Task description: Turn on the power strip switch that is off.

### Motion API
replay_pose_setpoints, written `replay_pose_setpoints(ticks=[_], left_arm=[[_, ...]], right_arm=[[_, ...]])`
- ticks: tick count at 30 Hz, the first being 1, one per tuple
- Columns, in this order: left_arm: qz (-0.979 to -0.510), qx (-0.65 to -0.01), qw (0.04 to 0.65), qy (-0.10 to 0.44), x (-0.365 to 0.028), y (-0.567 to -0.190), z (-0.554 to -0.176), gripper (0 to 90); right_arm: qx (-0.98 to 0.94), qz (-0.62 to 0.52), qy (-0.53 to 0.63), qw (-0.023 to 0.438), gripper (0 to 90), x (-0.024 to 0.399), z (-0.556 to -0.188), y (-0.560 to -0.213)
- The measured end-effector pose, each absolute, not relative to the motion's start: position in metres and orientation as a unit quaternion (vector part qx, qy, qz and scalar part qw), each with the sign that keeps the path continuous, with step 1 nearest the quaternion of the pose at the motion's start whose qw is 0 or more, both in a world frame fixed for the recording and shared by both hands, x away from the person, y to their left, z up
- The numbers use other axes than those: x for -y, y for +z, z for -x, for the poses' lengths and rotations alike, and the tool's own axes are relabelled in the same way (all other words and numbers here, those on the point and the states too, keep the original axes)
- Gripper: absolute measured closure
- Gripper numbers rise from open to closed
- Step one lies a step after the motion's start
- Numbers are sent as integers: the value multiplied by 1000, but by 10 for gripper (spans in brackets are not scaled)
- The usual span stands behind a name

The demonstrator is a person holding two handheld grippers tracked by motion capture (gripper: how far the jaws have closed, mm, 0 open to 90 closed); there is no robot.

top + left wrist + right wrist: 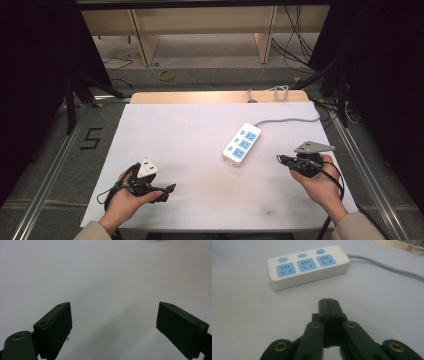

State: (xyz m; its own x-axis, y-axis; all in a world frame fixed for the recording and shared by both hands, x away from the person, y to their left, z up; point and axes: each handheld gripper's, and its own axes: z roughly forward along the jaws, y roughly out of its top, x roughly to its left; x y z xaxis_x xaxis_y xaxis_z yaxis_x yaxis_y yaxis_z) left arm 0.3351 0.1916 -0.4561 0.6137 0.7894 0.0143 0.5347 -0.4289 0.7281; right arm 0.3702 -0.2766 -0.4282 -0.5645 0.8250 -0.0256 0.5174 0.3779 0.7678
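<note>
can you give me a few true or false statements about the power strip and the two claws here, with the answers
1. The right claw is shut with nothing between its jaws. True.
2. The left claw is closed on a plug. False: its jaws stand wide apart over bare table.
3. The power strip has three blue sockets. True.
4. A plug sits in the middle socket. False: all three sockets are free.
5. The right claw touches the power strip. False: it points at it with a gap of white table between.
</note>
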Motion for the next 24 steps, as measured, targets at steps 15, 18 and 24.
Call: replay_pose_setpoints(ticks=[15,18,24], left_arm=[[-825,-401,353,182,-192,-456,-335,130],[-825,-401,353,182,-192,-456,-335,130],[-825,-401,353,181,-192,-456,-335,131]], right_arm=[[-804,-417,368,208,900,270,-379,-427],[-804,-417,369,207,900,269,-380,-427],[-804,-420,368,207,900,268,-383,-427]])
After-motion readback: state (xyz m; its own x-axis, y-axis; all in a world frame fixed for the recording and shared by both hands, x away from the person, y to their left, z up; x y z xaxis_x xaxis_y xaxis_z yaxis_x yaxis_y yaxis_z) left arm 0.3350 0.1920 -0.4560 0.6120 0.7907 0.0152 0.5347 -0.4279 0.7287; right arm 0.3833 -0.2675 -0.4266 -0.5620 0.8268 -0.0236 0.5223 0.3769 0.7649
